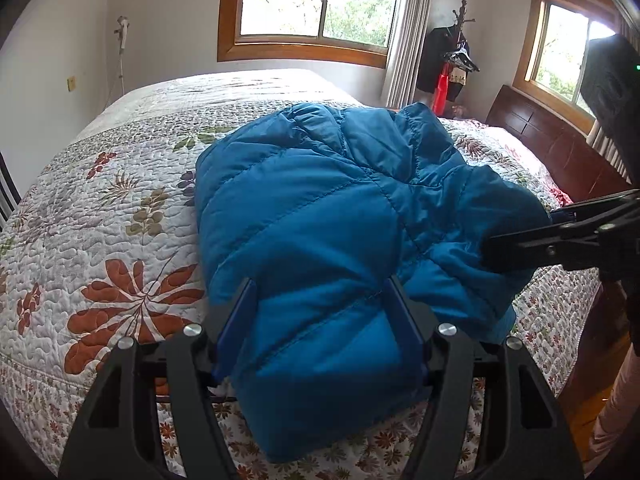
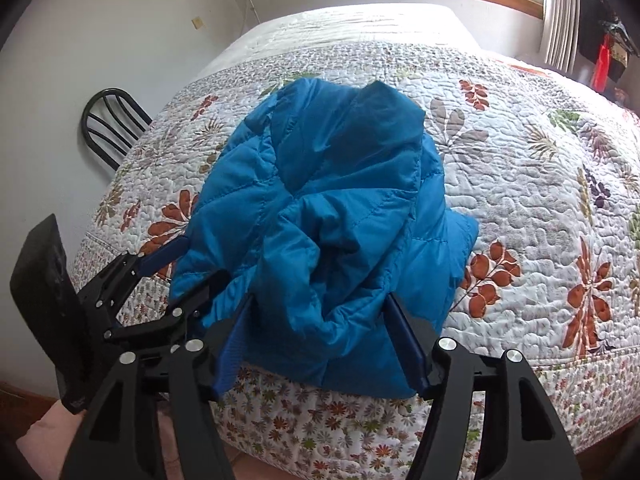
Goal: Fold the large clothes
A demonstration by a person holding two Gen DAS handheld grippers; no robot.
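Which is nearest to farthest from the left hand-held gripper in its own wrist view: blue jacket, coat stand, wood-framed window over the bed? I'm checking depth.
1. Blue quilted puffer jacket, between the left hand-held gripper fingers.
2. Coat stand with dark clothes, far right corner.
3. Wood-framed window, back wall; close to the stand.

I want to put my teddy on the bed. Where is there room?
Bare quilt lies right of the blue puffer jacket, and beyond it toward the window wall. It is crowded at the near edge, where both grippers meet the jacket.
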